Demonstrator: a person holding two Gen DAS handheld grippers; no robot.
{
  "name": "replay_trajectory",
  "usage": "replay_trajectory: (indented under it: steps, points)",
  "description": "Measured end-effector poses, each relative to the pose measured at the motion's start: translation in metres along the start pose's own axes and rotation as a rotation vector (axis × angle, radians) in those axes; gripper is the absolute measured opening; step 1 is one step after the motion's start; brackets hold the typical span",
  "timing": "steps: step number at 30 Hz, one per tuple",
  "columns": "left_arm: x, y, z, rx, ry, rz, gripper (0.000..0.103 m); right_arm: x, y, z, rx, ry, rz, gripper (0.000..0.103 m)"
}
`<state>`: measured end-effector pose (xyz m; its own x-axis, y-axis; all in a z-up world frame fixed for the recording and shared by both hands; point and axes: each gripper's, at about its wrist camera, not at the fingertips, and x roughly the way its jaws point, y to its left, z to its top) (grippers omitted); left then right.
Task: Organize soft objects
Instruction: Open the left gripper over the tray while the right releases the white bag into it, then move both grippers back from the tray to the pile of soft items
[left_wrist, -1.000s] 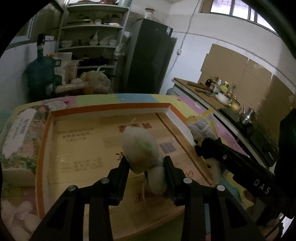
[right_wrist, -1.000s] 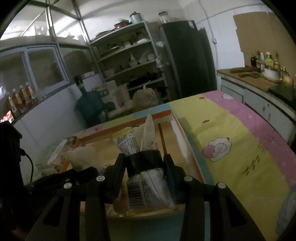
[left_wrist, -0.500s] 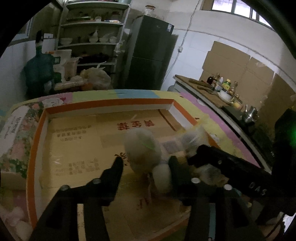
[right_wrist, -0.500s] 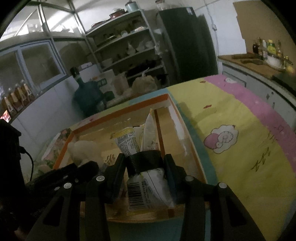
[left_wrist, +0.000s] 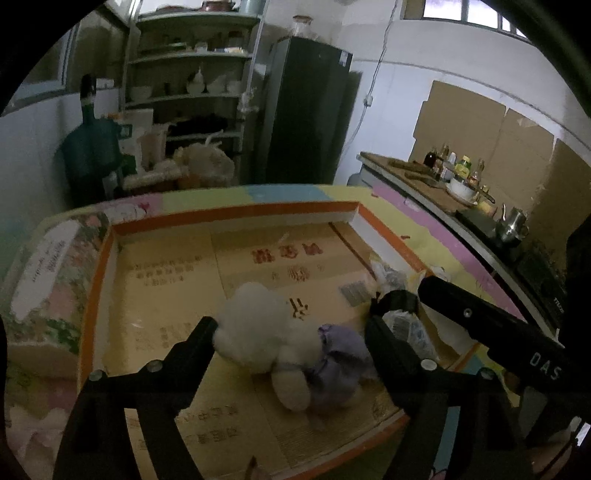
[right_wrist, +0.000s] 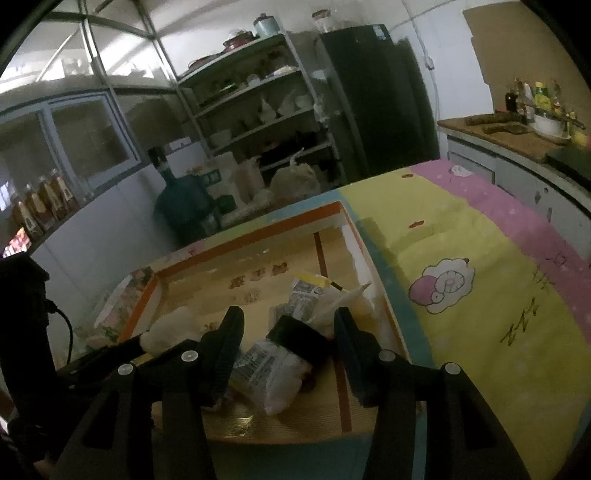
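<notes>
A shallow cardboard tray with an orange rim (left_wrist: 236, 212) lies on the bed; it also shows in the right wrist view (right_wrist: 251, 232). A white plush toy in a purple dress (left_wrist: 280, 343) lies on the tray floor between the open fingers of my left gripper (left_wrist: 291, 332). My right gripper (right_wrist: 288, 328) is open over the tray's near right part, and a plastic snack bag with a black band (right_wrist: 291, 343) lies between its fingers. The bag and right gripper also show in the left wrist view (left_wrist: 402, 321).
A floral tissue box (left_wrist: 44, 273) lies left of the tray. The yellow and pink cartoon bedsheet (right_wrist: 480, 258) spreads to the right. Shelves, a dark fridge (left_wrist: 306, 110) and a kitchen counter with bottles (left_wrist: 443, 173) stand beyond the bed.
Both grippers have opened. The plush toy dropped from the left gripper onto the tray floor, and the snack bag dropped from the right gripper into the tray.
</notes>
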<state>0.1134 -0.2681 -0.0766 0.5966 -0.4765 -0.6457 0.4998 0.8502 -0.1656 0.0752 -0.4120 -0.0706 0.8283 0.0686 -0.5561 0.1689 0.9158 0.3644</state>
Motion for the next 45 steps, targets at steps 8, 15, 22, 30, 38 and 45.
replay_trajectory:
  steps: [8,15,22,30,38,45]
  points:
    - [-0.042,-0.013,-0.002,0.162,-0.201,0.054,0.083,-0.02,0.003,-0.003,0.029,-0.056,0.009,0.053]
    - [-0.088,-0.018,-0.018,0.275,-0.348,0.202,0.086,-0.047,0.03,-0.013,-0.003,-0.101,-0.041,0.054]
    - [-0.13,0.02,-0.024,0.133,-0.35,0.226,0.086,-0.061,0.068,-0.03,-0.055,-0.115,-0.037,0.054]
    - [-0.17,0.072,-0.039,0.033,-0.361,0.297,0.086,-0.07,0.118,-0.048,-0.109,-0.104,0.029,0.066]
    - [-0.207,0.12,-0.061,-0.051,-0.371,0.362,0.086,-0.066,0.174,-0.066,-0.211,-0.035,0.084,0.077]
    - [-0.233,0.155,-0.076,-0.107,-0.378,0.398,0.086,-0.063,0.202,-0.077,-0.241,-0.014,0.107,0.077]
